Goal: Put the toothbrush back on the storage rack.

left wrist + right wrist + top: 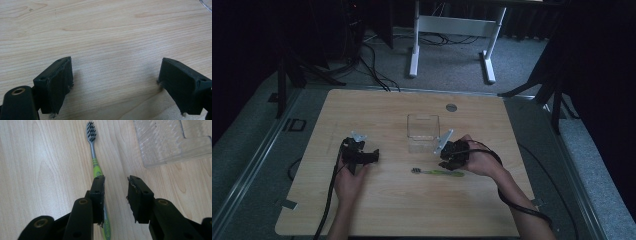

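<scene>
The right gripper [115,185] is hanging just over the table [377,107] with its jaws partly apart and nothing pinched between them. In the right gripper view, the toothbrush [95,162] is lying under the left-hand jaw rather than in the gap, its green handle passing beneath that jaw and running up to the dark bristle head at the upper middle of the frame. So the long axis is lining up almost with the gripper's own reach. In the high view the toothbrush [438,172] is lying crosswise at centre right, head pointing left, right beside the right gripper [452,157]. The clear box [423,131] is sitting just above it. The left gripper [359,156] is waiting well off at the left, jaws wide over bare wood.
</scene>
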